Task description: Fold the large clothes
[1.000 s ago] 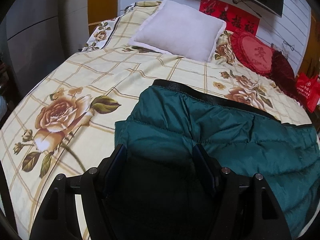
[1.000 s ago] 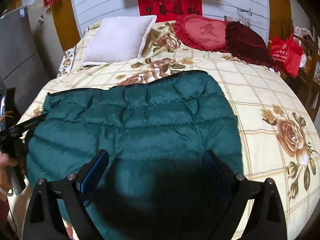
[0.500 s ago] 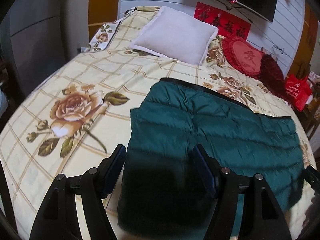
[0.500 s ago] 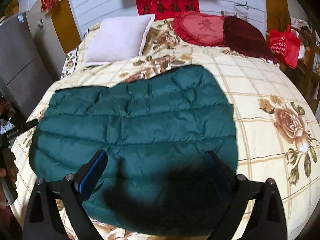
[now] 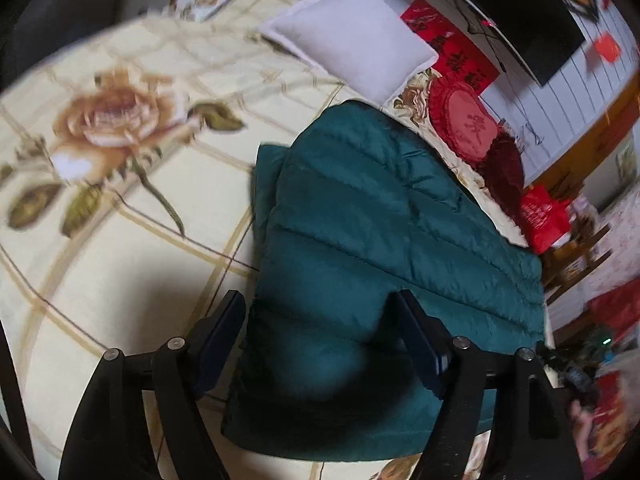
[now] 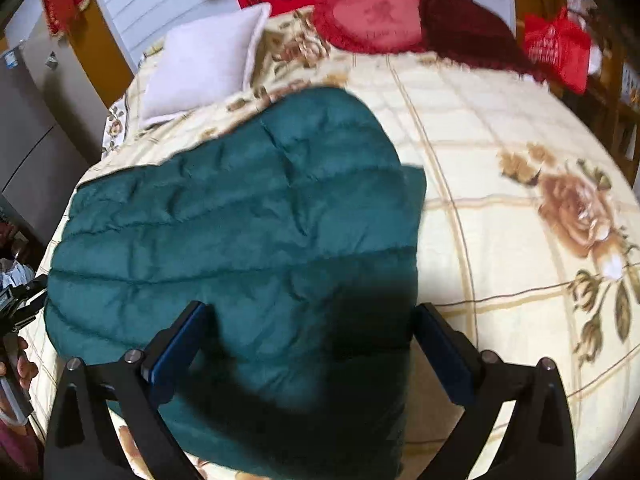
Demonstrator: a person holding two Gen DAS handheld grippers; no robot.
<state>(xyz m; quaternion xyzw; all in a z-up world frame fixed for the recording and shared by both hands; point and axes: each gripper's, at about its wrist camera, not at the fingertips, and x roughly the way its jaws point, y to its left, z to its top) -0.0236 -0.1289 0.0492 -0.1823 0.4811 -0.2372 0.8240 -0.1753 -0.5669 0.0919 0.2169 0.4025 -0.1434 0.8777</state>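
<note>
green quilted jacket (image 6: 248, 232) lies folded on floral bedspread (image 6: 500, 240).

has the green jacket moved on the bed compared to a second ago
Cannot tell. The green jacket lies about as far short of the white pillow as before; the view shift looks like camera motion.

The green jacket (image 5: 384, 240) is quilted, faintly sheeny puffer cloth on a matt printed cotton-like bedspread (image 5: 120, 240), with a soft white fabric pillow (image 5: 352, 40) at upper centre.

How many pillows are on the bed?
3: a white pillow at the head, a red heart cushion beside it, and a maroon cushion farthest right. Others may be hidden.
</note>
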